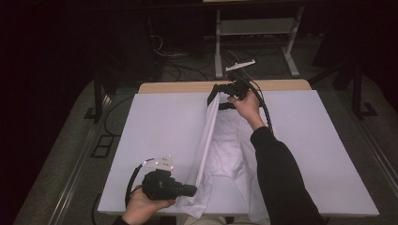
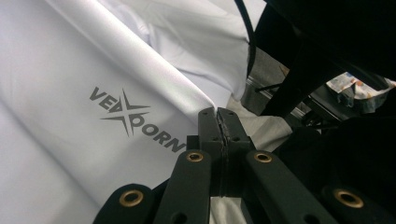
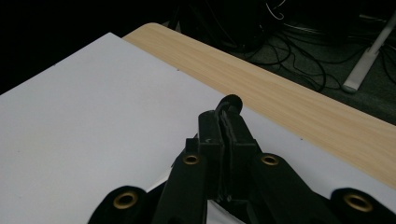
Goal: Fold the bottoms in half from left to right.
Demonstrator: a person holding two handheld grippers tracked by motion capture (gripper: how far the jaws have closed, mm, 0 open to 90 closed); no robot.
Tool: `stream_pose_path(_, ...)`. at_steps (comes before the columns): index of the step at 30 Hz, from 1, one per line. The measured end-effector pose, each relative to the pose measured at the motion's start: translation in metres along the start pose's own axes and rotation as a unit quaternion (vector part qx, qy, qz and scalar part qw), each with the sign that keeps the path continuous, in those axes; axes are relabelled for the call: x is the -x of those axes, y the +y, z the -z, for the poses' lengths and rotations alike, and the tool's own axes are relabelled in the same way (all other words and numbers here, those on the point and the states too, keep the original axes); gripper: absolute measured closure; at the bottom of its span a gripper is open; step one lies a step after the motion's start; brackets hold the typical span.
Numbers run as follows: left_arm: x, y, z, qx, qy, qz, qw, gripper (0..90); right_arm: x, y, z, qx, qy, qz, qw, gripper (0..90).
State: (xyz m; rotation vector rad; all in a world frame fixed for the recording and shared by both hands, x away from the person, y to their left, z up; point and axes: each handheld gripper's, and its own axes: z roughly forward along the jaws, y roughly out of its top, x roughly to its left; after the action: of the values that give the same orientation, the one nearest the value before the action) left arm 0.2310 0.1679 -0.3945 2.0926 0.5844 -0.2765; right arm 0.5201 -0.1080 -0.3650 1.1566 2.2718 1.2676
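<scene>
A white garment [image 1: 225, 150] lies along the middle of the white-covered table [image 1: 155, 126], one long fold raised in a taut ridge between my two grippers. My left gripper [image 1: 192, 190] at the near edge is shut on the fabric's near end. In the left gripper view the jaws [image 2: 218, 114] pinch white cloth [image 2: 93, 70] that carries a grey printed logo [image 2: 135, 119]. My right gripper [image 1: 217, 91] at the far edge is shut on the garment's dark-trimmed far end. A black bit of trim [image 3: 231, 100] sticks out past the closed tips [image 3: 224, 112].
The table's wooden far edge [image 1: 178, 86] is bare beyond the white cover [image 3: 93, 107]. Behind it stand metal stand legs [image 1: 218, 51] and loose cables [image 1: 187, 70] on the floor. A dark sleeve [image 1: 277, 173] crosses the table's right half.
</scene>
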Motion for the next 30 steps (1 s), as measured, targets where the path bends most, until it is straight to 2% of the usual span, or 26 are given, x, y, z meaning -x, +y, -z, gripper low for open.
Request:
stream_pose_path(15,0.010,0.024,-0.028,-0.015,-0.031,-0.027,0.9990,88.6,0.015,-0.014,0.015,-0.005,-0.006,-0.005,1.0000,86.1)
stream_pose_path(25,0.019,0.038,-0.052,-0.027,-0.058,-0.048,0.9968,88.6,0.028,-0.025,0.027,-0.011,-0.010,-0.011,0.9998,86.0)
stream_pose_path(30,0.021,0.044,-0.060,-0.027,-0.067,-0.052,0.9961,88.6,0.034,-0.028,0.032,-0.016,-0.014,-0.013,0.9997,86.1)
